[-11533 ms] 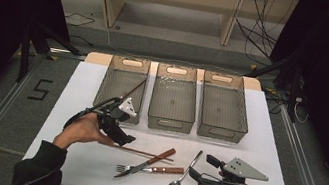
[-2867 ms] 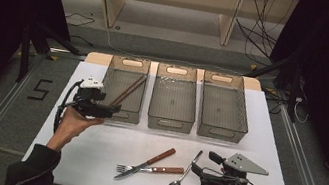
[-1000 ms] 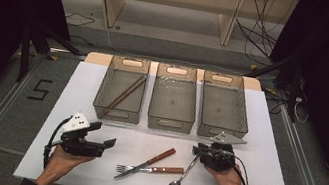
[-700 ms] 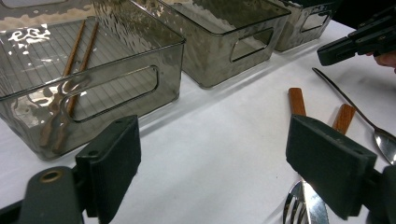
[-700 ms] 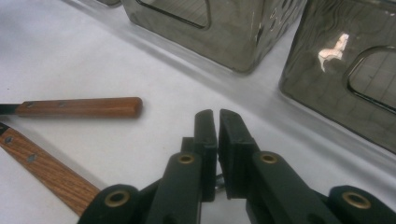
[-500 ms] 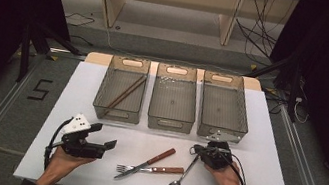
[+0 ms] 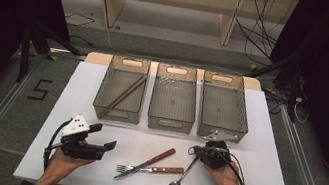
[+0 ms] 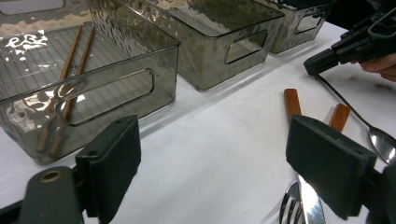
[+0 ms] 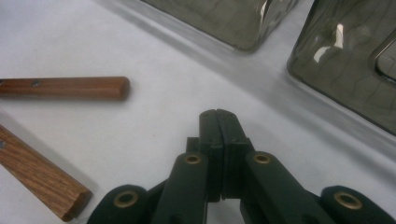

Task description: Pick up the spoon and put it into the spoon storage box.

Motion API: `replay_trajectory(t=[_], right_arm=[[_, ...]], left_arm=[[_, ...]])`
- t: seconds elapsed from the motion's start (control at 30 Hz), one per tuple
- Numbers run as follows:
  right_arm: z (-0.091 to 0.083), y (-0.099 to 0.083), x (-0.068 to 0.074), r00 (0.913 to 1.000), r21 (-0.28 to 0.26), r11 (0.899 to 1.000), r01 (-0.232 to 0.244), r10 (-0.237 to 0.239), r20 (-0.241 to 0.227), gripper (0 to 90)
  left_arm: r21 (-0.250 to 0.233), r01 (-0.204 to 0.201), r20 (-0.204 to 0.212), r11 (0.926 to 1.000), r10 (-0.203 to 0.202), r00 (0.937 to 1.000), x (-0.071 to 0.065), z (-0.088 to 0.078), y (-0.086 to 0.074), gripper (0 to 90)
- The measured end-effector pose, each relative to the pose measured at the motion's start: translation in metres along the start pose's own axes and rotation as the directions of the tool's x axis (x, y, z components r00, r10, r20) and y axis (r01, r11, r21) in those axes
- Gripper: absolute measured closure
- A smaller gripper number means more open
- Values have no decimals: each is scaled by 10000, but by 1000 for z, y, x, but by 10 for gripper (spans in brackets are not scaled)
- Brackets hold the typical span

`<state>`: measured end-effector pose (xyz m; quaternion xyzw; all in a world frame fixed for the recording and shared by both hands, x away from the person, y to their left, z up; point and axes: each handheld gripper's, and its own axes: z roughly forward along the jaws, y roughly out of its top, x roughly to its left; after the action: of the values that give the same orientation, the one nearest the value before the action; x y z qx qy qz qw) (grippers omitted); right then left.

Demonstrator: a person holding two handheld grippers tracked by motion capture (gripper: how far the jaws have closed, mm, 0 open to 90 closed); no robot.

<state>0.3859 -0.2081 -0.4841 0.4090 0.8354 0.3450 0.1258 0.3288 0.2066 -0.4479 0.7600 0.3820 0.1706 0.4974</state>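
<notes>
**Supervisor:** Report on the item in hand.

**Operator:** I see a plain metal spoon (image 7: 182, 175) with a slim straight handle and a polished oval bowl. It lies flat on the white table (image 7: 262, 159), near and right of centre. The bowl points to the near edge and the handle runs away towards the far right. Just to its left lie a fork (image 7: 170, 170) and a knife (image 7: 163, 155), both with wooden handles, and the two cross each other.

**Supervisor:** Any markings?

**Operator:** I can read no brand or label on the cutlery or on the three smoky clear bins (image 7: 170, 123). The only writing is a figure "5" (image 7: 40, 89) on the floor, left of the table.

**Supervisor:** Hand positions and grip?

**Operator:** The right gripper (image 7: 198, 152) sits low over the table, with its tips at the far end of the spoon's handle, just in front of the right-hand bin. In the right gripper view its jaws are clenched pad to pad with no gap. I cannot tell whether the thin handle is caught under them. The right hand (image 7: 227, 176) grips the body from the near side.

The left gripper (image 7: 103, 135) rests in an upturned palm at the near left and points right across the table. Its jaws are released and spread wide, with nothing between them.

**Supervisor:** Other contents?

**Operator:** A pair of chopsticks (image 7: 124, 95) lies in the left bin.
</notes>
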Motion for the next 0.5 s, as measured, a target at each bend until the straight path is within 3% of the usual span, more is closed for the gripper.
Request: replay_trajectory(t=[0.23,0.5], right_arm=[[0,-1,0,9999,267,9996,24,-27,106,900],[-15,-10,-2,9995,821,9966,5,-29,301,900]], left_arm=[[101,-116,-17,9999,116,9999,0,1,-1,177],[60,-143,-9,9999,143,9999,0,1,-2,177]])
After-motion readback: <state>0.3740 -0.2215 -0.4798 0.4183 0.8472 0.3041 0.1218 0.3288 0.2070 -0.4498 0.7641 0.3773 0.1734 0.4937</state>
